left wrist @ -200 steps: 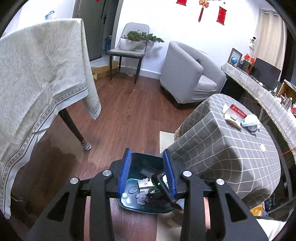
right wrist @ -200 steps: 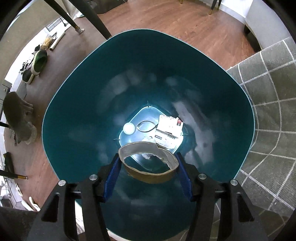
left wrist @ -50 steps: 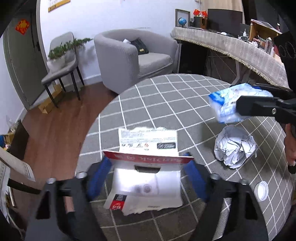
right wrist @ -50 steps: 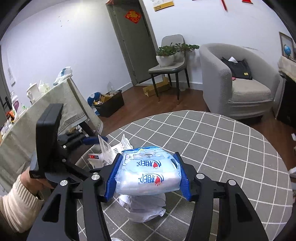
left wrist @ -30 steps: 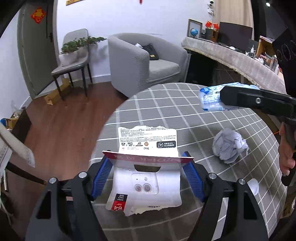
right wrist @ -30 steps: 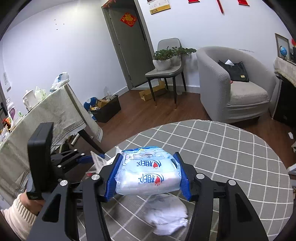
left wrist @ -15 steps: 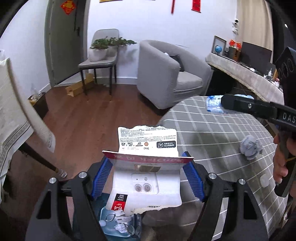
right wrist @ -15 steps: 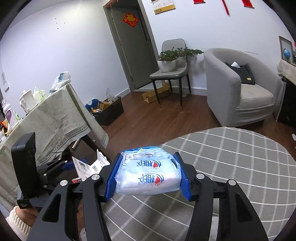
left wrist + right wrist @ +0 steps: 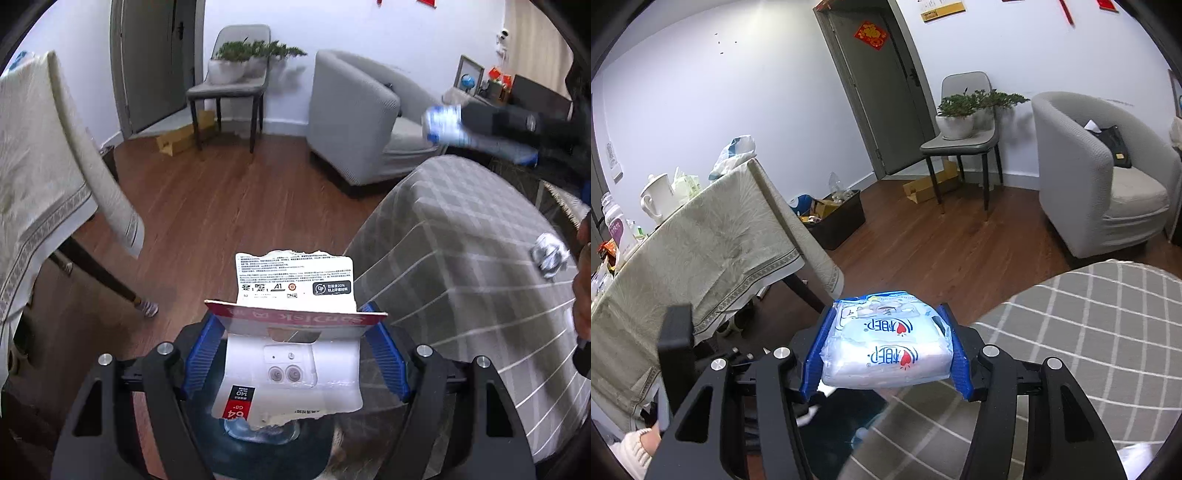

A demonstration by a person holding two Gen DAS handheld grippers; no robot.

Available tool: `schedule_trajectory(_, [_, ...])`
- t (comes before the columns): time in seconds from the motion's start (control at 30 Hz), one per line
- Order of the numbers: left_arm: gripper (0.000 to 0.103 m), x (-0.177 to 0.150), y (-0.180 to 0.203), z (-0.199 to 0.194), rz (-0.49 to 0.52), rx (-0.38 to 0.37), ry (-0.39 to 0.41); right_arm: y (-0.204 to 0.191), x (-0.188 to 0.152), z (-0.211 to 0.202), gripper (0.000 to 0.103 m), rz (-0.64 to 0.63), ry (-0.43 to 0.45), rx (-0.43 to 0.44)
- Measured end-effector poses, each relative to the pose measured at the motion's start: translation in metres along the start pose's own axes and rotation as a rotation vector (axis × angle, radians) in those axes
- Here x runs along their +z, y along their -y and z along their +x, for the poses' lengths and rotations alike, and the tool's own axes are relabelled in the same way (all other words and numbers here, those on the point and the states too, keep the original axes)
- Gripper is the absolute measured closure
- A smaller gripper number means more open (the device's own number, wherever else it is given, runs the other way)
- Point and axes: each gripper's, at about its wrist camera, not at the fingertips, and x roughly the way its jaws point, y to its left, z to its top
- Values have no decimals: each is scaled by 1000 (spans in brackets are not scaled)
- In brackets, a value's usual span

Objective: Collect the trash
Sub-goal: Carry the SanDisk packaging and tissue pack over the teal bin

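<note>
White walls and a grey door [image 9: 886, 92] enclose a dark wood floor [image 9: 207, 206], with a grey armchair [image 9: 365, 122], a chair [image 9: 964, 140] bearing potted plants [image 9: 964, 114], and a cloth-draped table [image 9: 701, 258].

i see a grey armchair [image 9: 1108, 173] by the white wall, with a black bag [image 9: 1115, 146] on its seat. beside it a grey chair [image 9: 960, 147] bears potted plants [image 9: 964, 110]. a cardboard box [image 9: 931, 184] lies on the wood floor [image 9: 207, 199]. a white teapot [image 9: 657, 195] stands on the beige-clothed table [image 9: 701, 251].
</note>
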Motion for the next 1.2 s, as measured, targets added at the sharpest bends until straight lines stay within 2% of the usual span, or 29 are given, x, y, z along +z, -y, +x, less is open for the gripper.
schedule_trajectory(0.33, [26, -34, -38, 27, -11, 37, -134, -55, -11, 53, 46, -8, -85, 41])
schedule_trajectory(0.5, [26, -51, -59, 42, -40, 45, -202, -77, -19, 81, 46, -32, -148, 27])
schedule_trajectory(0.9, [26, -89, -97, 70, -128, 21, -360, -99, -49, 142, 46, -46, -323, -33])
schedule_trajectory(1.2, [26, -125, -105, 95, -126, 13, -470, -110, -77, 180, 46, -47, -455, -28])
